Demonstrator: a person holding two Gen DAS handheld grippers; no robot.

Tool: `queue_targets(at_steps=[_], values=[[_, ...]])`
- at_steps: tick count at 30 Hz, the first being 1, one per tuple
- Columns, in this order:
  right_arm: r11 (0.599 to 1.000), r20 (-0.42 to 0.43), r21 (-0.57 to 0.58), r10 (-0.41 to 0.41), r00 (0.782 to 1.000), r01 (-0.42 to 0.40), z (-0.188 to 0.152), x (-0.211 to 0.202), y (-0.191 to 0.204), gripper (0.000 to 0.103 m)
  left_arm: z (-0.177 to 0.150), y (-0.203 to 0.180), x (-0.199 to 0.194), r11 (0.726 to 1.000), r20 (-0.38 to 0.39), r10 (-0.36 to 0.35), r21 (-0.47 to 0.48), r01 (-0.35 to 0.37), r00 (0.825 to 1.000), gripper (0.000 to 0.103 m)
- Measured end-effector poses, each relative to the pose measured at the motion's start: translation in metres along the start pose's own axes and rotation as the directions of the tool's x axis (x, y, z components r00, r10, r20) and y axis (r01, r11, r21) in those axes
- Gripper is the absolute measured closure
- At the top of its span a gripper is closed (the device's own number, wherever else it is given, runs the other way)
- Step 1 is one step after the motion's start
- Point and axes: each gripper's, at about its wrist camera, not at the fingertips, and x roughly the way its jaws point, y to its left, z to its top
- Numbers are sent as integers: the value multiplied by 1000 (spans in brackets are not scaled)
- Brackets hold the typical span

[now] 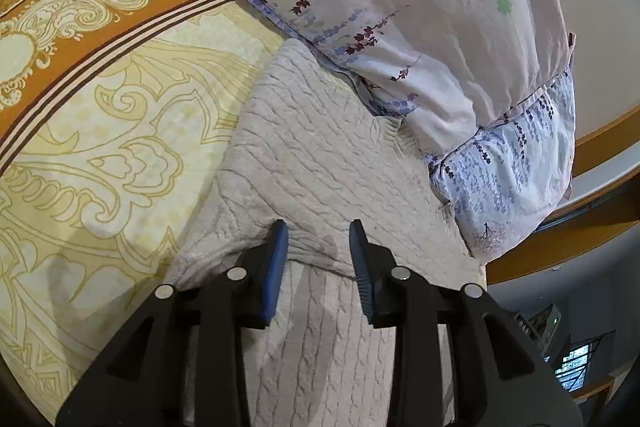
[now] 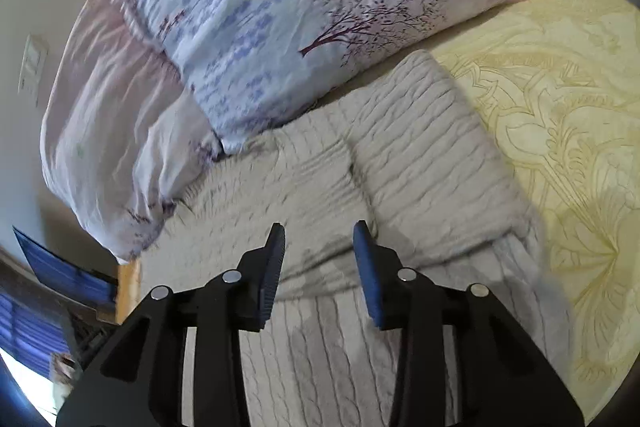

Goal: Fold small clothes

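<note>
Left tongs: black frame, blue pads, jaws parted with a clear gap; they hang just over a fold edge of the sweater, the pads not pressing the knit, nothing gripped.

Right tongs: same make, jaws likewise parted and released, nothing between the pads; they hang over the sweater's middle, where one layer lies folded across another. This view is slightly smeared.

Sweater: pale grey-beige cable knit, lying flat on the bed, partly folded, with a sleeve or side panel laid over the body. Its far edge touches the pillows.

Bedspread: cream-yellow with a scrolling ornamental pattern and an orange-brown border band, under the sweater and beside it.

Pillows: two, pale pink and lilac, printed with purple trailing blossoms and a tree; stacked at the head of the bed, just beyond the sweater.

Bed frame: wood, seen past the pillows.

Wall switch: white, on the wall behind.
</note>
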Motion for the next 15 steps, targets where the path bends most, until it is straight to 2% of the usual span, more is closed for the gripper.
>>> queue_targets(at_steps=[2, 6, 9, 10, 11, 15], values=[[998, -21, 61, -7, 1000, 8, 5, 6, -10, 65, 0, -1, 0, 1000, -1, 0, 3, 0, 1000, 68], [990, -17, 122, -73, 997, 74, 5, 9, -22, 65, 0, -1, 0, 1000, -3, -3, 7, 3, 1000, 66], [994, -26, 96, -52, 998, 54, 4, 11, -17, 66, 1, -2, 1, 1000, -4, -5, 14, 5, 1000, 63], [997, -35, 73, -35, 999, 38, 4, 15, -13, 71, 1, -3, 1, 1000, -4, -5, 17, 5, 1000, 62], [998, -42, 57, -16, 999, 18, 5, 18, -10, 96, 0, -4, 1, 1000, -5, -6, 20, 6, 1000, 60], [997, -8, 77, 7, 1000, -6, 7, 12, -12, 96, -5, -7, -8, 999, -31, 1, 50, 1, 1000, 53]])
